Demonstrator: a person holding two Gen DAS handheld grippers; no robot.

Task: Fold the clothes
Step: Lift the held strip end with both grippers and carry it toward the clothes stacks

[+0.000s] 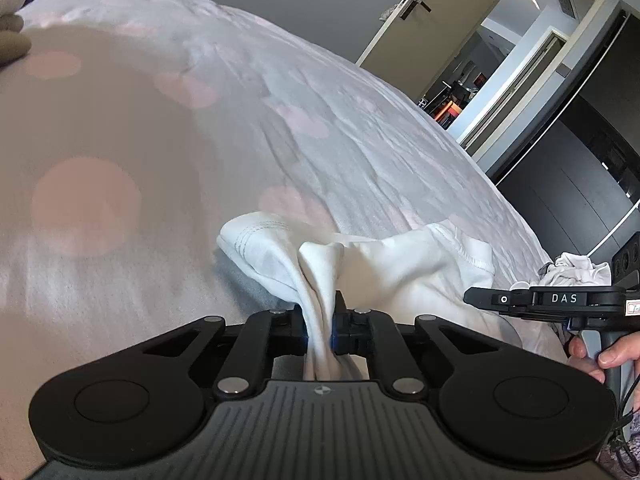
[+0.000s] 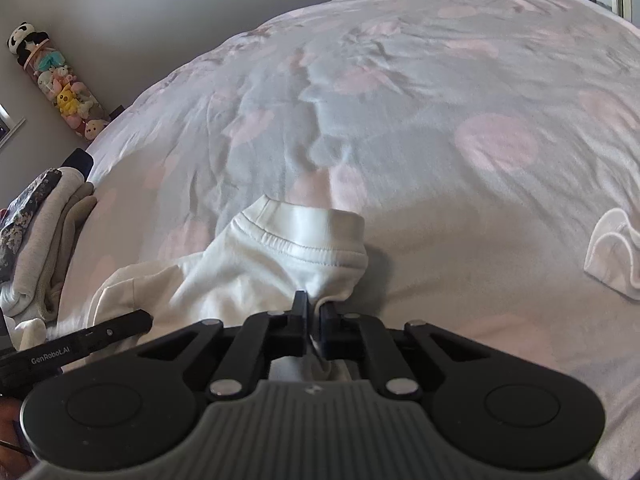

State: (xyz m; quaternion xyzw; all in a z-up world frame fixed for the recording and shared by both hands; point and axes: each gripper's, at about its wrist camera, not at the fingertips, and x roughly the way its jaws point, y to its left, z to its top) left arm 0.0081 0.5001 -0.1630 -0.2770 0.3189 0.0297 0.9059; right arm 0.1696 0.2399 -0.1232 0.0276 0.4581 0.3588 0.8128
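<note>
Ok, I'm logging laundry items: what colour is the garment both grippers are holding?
White, with stitched hems. The garment shows best in the right wrist view.

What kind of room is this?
Most likely a bedroom at home. A big bed with a pink-spotted cover fills both views, stuffed toys stand stacked in a corner, and an open door leads to other rooms.
</note>
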